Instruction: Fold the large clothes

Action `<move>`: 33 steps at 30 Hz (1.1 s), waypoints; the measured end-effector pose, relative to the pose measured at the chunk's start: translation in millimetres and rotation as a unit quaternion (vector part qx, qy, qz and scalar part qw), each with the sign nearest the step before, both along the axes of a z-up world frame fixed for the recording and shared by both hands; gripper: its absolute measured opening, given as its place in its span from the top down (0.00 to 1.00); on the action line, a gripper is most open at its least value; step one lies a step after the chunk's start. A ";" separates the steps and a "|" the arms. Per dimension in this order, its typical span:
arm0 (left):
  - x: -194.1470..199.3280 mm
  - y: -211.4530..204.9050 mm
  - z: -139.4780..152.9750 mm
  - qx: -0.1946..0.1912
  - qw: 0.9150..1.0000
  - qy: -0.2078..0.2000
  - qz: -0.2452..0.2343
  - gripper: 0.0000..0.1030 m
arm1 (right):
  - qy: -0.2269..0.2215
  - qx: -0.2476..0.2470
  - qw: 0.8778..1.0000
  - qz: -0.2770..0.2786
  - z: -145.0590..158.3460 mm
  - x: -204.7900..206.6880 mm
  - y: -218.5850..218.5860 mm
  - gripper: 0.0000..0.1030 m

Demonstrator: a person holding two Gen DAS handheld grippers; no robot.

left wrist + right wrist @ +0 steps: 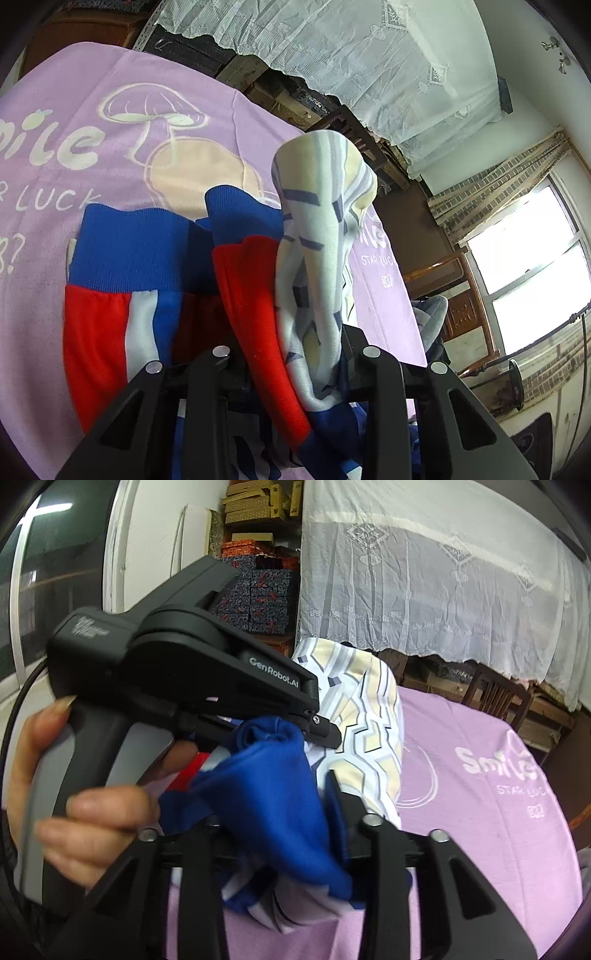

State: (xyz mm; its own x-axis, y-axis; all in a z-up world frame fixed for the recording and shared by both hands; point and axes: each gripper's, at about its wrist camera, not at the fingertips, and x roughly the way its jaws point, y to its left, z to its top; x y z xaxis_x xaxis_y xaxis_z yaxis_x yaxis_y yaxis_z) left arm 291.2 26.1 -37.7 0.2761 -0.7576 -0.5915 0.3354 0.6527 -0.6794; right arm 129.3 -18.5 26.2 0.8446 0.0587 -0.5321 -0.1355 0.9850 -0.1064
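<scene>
A red, white and blue garment (122, 295) with a blue ribbed band is seen bunched on a lilac printed sheet (74, 110) that covers the surface below; whether that surface is a table or a bed cannot be told. In the left wrist view, the left gripper (295, 369) is closed on a gathered fold of this garment together with a pale patterned cloth (317, 221), which stands up from between the fingers toward 12 o'clock. The garment's red and blue parts are spread toward 9 o'clock of the gripper.

In the right wrist view, the right gripper (291, 849) is closed on a bunch of the blue fabric (273, 794), with white striped fabric hanging beneath it toward 6 o'clock. The left gripper (325, 734) is seen from the side at 10 o'clock, held by a hand (74, 794) at 9 o'clock, its fingers pinched on the same bundle. The patterned cloth (369, 720) is draped just past its tips, toward 1 o'clock. A lace curtain (443, 583) is hung across the background at 1 o'clock, and stacked boxes (258, 598) are seen at 12 o'clock.
</scene>
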 end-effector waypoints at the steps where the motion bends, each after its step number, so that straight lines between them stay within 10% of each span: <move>1: 0.4 0.0 -1.1 0.000 1.000 0.001 0.000 0.69 | -0.003 -0.006 1.000 0.000 -0.6 -3.8 1.3 0.49; 9: 0.8 -1.6 -4.1 0.001 1.000 0.003 -0.001 0.69 | -0.018 -0.072 0.997 -0.011 -9.5 -18.9 7.9 0.44; 18: -0.1 -2.1 -2.9 0.005 1.000 0.006 0.001 0.66 | -0.009 -0.040 0.999 -0.010 -6.2 -22.7 -1.1 0.83; 22: -4.5 -3.8 5.1 0.043 0.999 -0.015 0.018 0.38 | -0.008 -0.035 0.999 -0.001 -7.7 -23.6 3.0 0.84; 26: 0.7 -5.9 8.5 0.061 0.997 -0.024 0.033 0.32 | -0.005 -0.026 1.000 0.004 -7.2 -22.7 1.4 0.85; 29: 10.5 -7.4 1.9 0.060 0.997 -0.012 0.036 0.36 | -0.002 -0.026 1.000 0.012 -7.1 -22.1 3.2 0.85; 31: 16.1 -5.2 -4.5 0.027 0.999 0.007 0.022 0.64 | 0.000 -0.029 0.999 0.014 -7.6 -21.9 3.4 0.85; 33: 17.7 -0.6 -6.4 0.006 1.000 0.015 0.016 0.70 | -0.006 -0.019 1.000 0.012 -5.1 -22.1 -2.0 0.82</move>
